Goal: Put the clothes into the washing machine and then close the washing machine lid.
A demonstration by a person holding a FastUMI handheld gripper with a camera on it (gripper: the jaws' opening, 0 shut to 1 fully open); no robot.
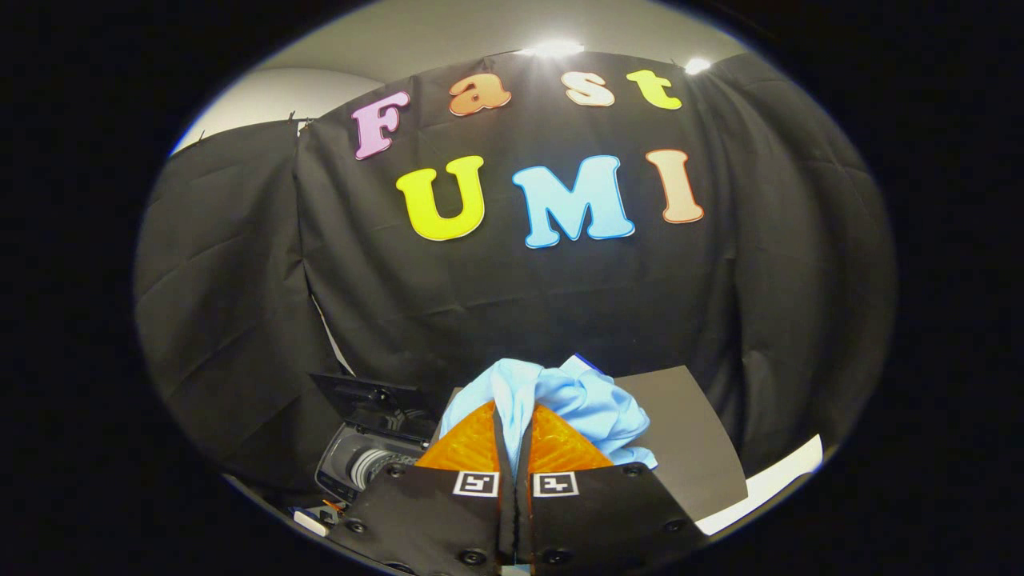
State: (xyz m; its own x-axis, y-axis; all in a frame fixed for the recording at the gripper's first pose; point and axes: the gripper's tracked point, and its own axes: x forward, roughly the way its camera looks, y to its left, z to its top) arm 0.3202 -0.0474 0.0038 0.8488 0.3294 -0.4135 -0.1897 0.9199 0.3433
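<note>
The claw [513, 448] is clamped on a bunched light blue cloth [576, 400], both fingers [472, 444] pressed together with fabric pinched between them and spilling up and ahead of the tips, lifted in front of the black booth wall. Lower down, off to the left beyond the fingers, sits the washer [368, 456], its lid [364, 400] raised and the drum mouth showing. The carrying step looks under way; next the cloth needs swinging left and down over that opening before letting go.

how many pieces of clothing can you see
1: a light blue garment bunched up, pinched in the shut gripper, above the open washing machine. Others may be hidden.
</note>
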